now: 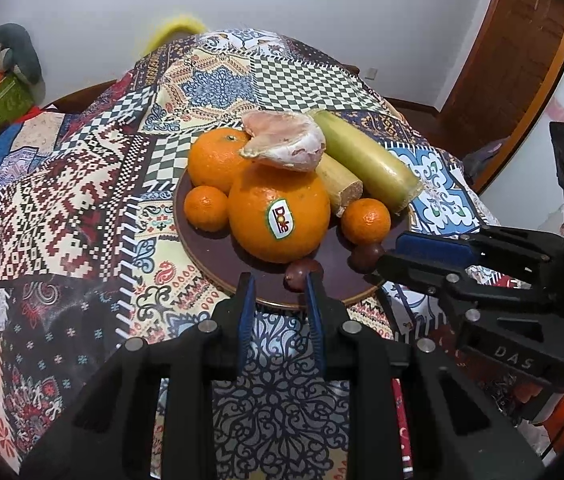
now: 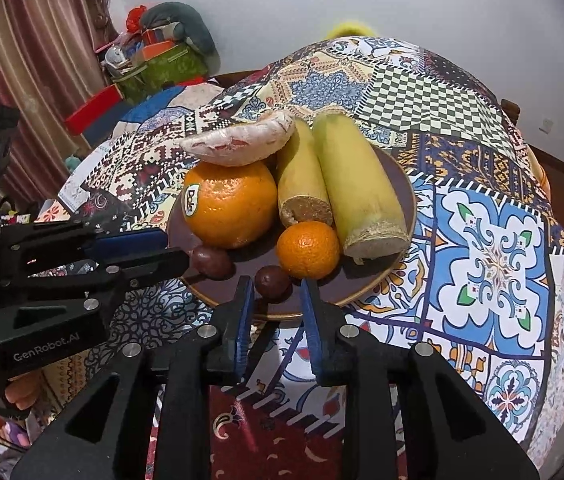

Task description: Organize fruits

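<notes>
The fruits are piled on a dark round plate (image 1: 209, 256) in the middle of the patchwork-covered surface (image 1: 61, 184): a big Dole orange (image 1: 277, 216) with a peeled pomelo segment (image 1: 286, 144) resting on top, small mandarins (image 1: 366, 220) and two sugarcane pieces (image 2: 358, 196) behind. Two small brown fruits (image 2: 271, 282) lie at the near rim, probably placed last. The left hand-held gripper (image 1: 279, 284) and right hand-held gripper (image 2: 273, 286) both stand spread and empty at this rim, each near one brown fruit; nothing blocks them.
</notes>
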The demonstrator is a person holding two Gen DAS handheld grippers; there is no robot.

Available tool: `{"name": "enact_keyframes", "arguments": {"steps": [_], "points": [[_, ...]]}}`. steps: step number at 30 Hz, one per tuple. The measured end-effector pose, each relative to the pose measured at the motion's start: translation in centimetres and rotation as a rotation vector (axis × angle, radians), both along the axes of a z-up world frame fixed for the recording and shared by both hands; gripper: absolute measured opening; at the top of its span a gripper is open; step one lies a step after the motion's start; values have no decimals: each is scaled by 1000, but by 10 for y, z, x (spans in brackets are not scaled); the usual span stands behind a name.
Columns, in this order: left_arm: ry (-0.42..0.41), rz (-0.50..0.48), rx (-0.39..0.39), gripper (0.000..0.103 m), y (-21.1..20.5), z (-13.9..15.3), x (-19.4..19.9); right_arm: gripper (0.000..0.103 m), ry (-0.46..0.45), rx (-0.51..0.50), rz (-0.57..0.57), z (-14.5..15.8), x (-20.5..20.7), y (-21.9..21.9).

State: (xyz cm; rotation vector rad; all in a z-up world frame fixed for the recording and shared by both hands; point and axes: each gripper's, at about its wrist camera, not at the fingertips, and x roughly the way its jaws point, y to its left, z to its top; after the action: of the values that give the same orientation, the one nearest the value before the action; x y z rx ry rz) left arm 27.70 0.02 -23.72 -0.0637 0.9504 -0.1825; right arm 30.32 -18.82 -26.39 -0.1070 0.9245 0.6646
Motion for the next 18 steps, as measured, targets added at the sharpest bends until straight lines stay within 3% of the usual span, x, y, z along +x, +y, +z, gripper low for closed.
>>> {"name": "enact_keyframes", "arguments": {"steps": [7,12,18], "points": [[-95,20,-1,24,0,44,-26,22,-77,24,-33,32,-16,-12],[-214,19,-23,24,-1,95,-56,22,-174,96,-72,77,-39,-27],[-401,37,-28,24,-5,162,-108,22,-357,161,-91,145,-86,-39]]}}
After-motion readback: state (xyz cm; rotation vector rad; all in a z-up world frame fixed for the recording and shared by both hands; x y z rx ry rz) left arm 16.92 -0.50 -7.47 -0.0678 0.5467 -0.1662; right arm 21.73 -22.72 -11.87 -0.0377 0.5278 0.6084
